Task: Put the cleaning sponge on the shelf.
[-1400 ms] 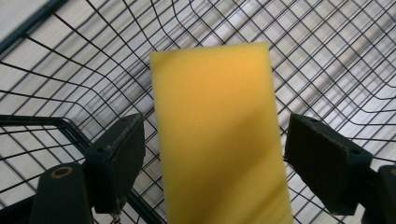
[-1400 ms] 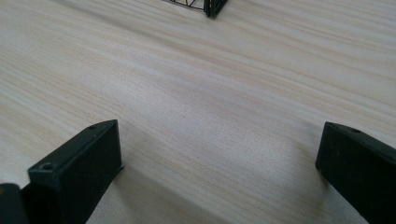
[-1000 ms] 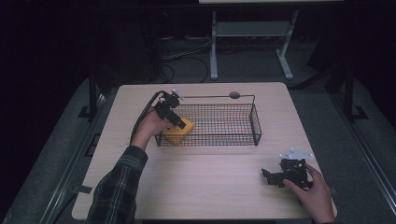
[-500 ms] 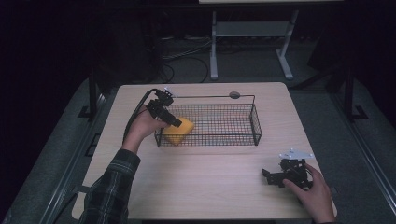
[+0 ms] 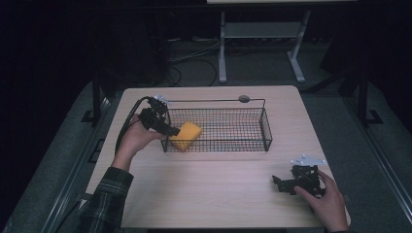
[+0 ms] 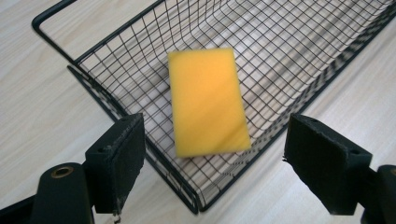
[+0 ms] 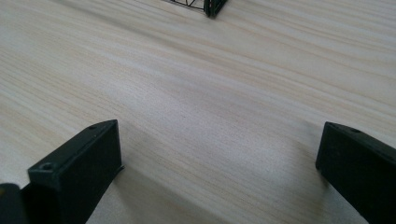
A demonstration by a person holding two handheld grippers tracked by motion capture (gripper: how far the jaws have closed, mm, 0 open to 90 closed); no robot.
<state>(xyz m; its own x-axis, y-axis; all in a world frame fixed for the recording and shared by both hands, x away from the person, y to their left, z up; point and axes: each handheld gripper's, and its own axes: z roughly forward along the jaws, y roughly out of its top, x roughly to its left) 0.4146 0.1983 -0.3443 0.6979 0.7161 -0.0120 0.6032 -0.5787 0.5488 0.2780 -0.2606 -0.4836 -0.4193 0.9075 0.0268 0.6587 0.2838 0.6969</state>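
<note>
At 5 o'clock on the wooden table (image 5: 218,194), the right gripper (image 5: 284,183) rests low with its 2 jaws spread wide over bare wood. Farther off at 10 o'clock, the left gripper (image 5: 171,130) hovers, jaws apart and empty, above the yellow sponge (image 6: 208,100) lying flat in the left end of the black wire basket (image 5: 265,127).

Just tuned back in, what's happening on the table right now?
A person works at a wooden table with a gripper in each hand. The left gripper hangs over the left end of a black wire basket, its jaws wide open with nothing between them. A yellow sponge lies flat on the basket's floor, right under those jaws. The right gripper rests near the table's front right corner, also open, away from the basket.
</note>
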